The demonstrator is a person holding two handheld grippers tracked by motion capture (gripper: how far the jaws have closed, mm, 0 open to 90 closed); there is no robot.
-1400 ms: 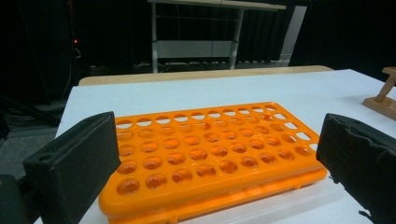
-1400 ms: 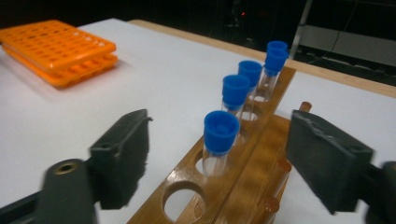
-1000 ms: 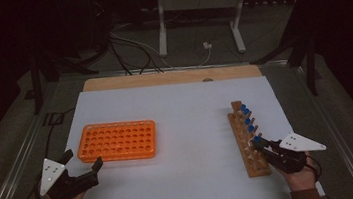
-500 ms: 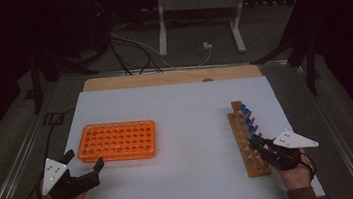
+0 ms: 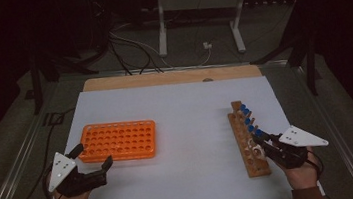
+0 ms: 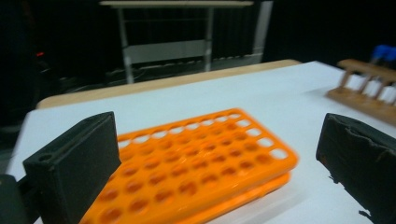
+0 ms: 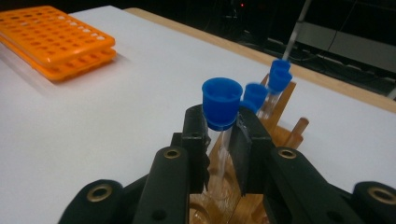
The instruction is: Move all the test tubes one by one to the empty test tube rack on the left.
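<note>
Right gripper (image 7: 219, 140): fingers (image 7: 195, 140) pinching a clear blue-capped tube (image 7: 222, 105) just below its cap, above the near end of the wooden rack (image 5: 248, 139) at the counter's (image 5: 185, 108) right. Left gripper (image 5: 91, 162): fingers spread, just beside the orange rack's (image 5: 119, 140) near corner. Further blue-capped tubes (image 5: 245, 112) stand farther along the wooden rack.

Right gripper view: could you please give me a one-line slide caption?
Right gripper shut on a blue-capped tube over the wooden rack.
</note>
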